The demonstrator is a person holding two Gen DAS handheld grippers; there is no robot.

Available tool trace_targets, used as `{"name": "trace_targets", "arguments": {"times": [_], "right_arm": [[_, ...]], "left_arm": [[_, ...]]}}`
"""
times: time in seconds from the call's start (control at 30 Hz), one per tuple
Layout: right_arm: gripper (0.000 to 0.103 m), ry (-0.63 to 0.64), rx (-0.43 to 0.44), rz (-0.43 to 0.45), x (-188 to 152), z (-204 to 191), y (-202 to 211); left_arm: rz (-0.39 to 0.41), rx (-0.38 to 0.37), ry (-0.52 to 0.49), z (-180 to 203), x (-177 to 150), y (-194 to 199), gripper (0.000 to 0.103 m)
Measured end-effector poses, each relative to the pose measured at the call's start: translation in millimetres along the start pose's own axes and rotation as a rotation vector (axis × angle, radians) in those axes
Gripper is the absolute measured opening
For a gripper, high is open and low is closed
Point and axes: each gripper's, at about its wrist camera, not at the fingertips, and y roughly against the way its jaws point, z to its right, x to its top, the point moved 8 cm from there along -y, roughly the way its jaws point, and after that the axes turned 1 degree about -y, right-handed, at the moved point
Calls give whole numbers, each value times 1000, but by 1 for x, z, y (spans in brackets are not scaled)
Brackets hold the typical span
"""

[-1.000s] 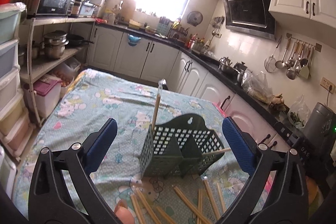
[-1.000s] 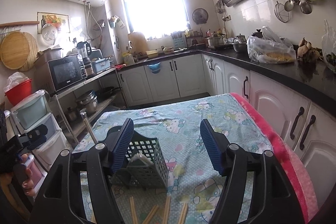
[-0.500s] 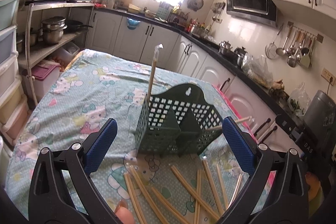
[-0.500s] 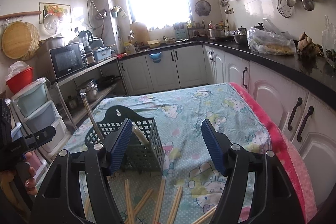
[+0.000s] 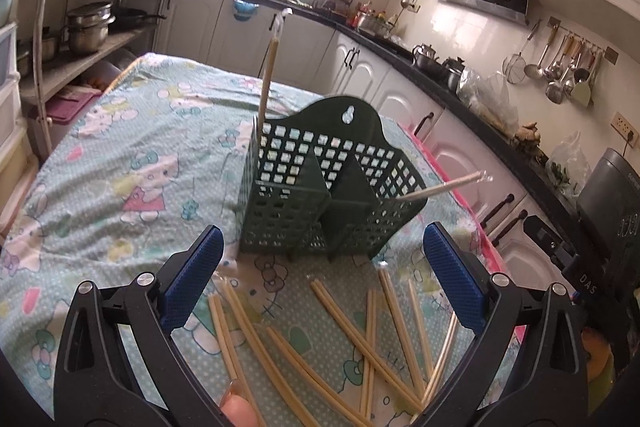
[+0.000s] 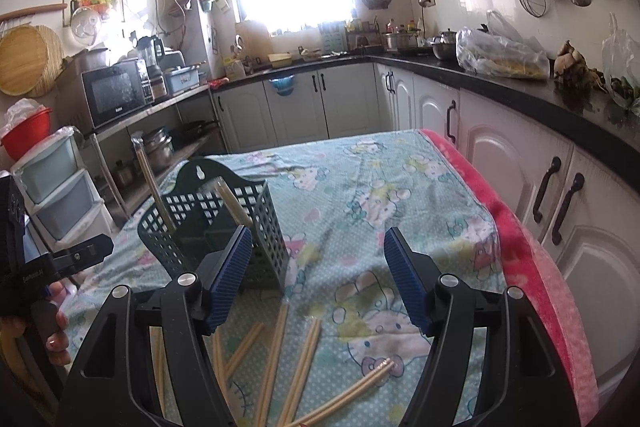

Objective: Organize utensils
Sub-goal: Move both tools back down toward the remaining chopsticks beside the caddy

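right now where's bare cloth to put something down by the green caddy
Free: the cloth left of the green caddy and the stretch between it and the red table edge. Crowded: the near side, where loose chopsticks lie scattered.

Both wrist views look forward, low and near, sharing the green basket [image 5: 328, 195].

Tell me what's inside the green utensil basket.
Two chopsticks stand in the green basket: one upright in a left compartment, one leaning out right. Their lower ends are hidden behind the dividers and mesh walls.
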Motion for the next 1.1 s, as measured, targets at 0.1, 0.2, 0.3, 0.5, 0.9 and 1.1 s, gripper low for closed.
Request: {"name": "trace_targets", "arguments": {"times": [0.1, 0.2, 0.3, 0.5, 0.9, 1.1], "right_arm": [[66, -2, -6, -14, -6, 3, -1], [66, -10, -12, -33, -14, 7, -3], [69, -25, -12, -51, -20, 11, -4], [70, -36, -25, -72, -33, 22, -3], [70, -68, -60, -131, -54, 43, -8], [70, -88, -81, -208, -73, 54, -20]], "left_arm": [[-26, -5, 5, 2, -7, -6, 92], [-53, -8, 4, 5, -15, -13, 92], [-84, -9, 1, 8, -22, -22, 92], [-134, -2, 7, 9, -35, -36, 92], [-215, 14, 2, 15, -56, -62, 92], [-256, 27, -2, 18, -69, -78, 92]]}}
